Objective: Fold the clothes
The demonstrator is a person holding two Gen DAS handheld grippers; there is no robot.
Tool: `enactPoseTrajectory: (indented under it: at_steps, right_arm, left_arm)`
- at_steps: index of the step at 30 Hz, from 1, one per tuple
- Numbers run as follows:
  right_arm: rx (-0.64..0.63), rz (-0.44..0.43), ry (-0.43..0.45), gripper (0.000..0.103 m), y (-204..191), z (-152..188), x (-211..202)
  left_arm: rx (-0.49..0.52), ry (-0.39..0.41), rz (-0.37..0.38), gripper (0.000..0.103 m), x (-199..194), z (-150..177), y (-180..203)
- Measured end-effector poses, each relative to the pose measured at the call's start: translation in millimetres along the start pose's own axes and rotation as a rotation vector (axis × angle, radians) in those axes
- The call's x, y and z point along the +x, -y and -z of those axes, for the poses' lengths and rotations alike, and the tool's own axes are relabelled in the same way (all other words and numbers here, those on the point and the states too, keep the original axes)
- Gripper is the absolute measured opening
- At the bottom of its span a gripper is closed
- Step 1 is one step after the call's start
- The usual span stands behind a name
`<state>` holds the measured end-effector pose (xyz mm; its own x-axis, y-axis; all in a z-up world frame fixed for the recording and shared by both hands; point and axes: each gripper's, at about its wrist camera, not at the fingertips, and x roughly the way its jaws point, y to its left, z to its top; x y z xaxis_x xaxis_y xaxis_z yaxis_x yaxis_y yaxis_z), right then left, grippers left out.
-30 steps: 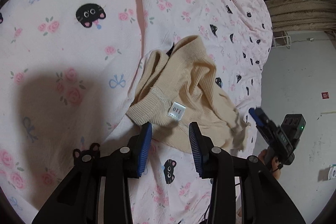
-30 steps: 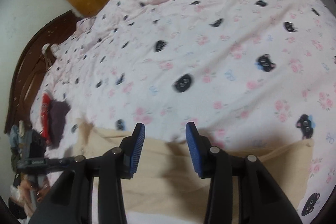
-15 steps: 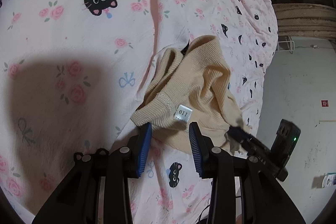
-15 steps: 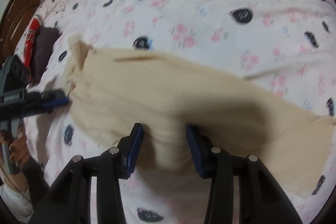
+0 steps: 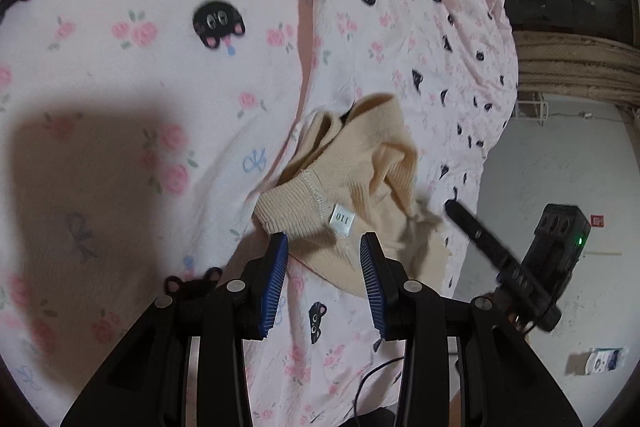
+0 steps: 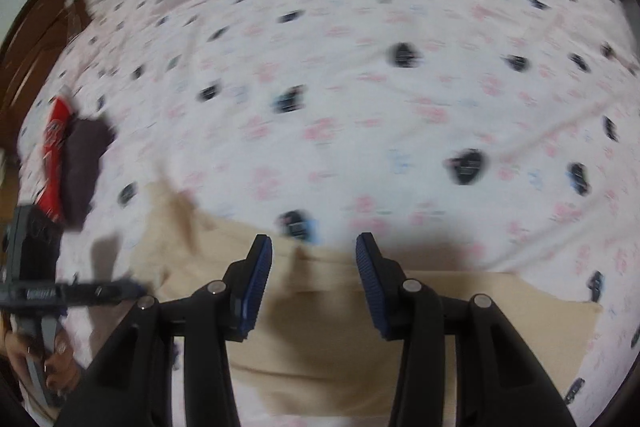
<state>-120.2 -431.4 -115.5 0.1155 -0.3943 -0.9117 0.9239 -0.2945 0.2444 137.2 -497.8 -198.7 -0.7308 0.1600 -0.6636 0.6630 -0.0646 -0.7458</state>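
A cream ribbed knit garment (image 5: pixel 356 187) lies bunched on the pink cat-print bedsheet (image 5: pixel 160 67), its neck band and white "110" size tag (image 5: pixel 342 220) facing me. My left gripper (image 5: pixel 323 267) is open just in front of the neck band, not touching it. The right gripper shows at the right in the left wrist view (image 5: pixel 480 235). In the right wrist view the garment (image 6: pixel 320 327) lies spread flat under my open, empty right gripper (image 6: pixel 314 267). The left gripper (image 6: pixel 80 291) shows at the left edge there.
A dark garment (image 6: pixel 82 167) and a red one (image 6: pixel 56 143) lie at the bed's far left by the wooden headboard (image 6: pixel 24 39). The bed edge drops to a pale floor (image 5: pixel 552 167) on the right, with a small packet (image 5: pixel 600 361) on it.
The right gripper tipped down over the garment half a second ago and has lifted back up, open. The left gripper has crept closer to the neck band and stays open.
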Motion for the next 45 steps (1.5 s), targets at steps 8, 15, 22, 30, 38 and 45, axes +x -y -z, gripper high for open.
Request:
enactPoseTrajectory:
  at_steps: [8, 15, 22, 30, 38, 45]
  right_arm:
    - [-0.158, 0.015, -0.080, 0.050, -68, -5, 38]
    - [-0.121, 0.091, 0.018, 0.050, -67, -33, 44]
    - [-0.215, -0.073, -0.085, 0.051, -89, -48, 64]
    - [-0.413, -0.056, -0.139, 0.035, -120, -50, 77]
    - [-0.514, -0.204, -0.207, 0.011, -131, -32, 54]
    - [-0.573, -0.578, -0.295, 0.011, -143, -17, 10]
  left_arm:
    - [-0.081, 0.134, -0.018, 0.037, -38, -15, -23]
    - [-0.085, 0.134, 0.001, 0.037, -42, -18, -26]
    - [-0.090, 0.134, 0.019, 0.037, -48, -20, -27]
    - [-0.102, 0.130, 0.028, 0.037, -50, -21, -31]
    - [-0.107, 0.130, 0.034, 0.037, -52, -21, -32]
    - [-0.112, 0.126, 0.030, 0.037, -49, -21, -32]
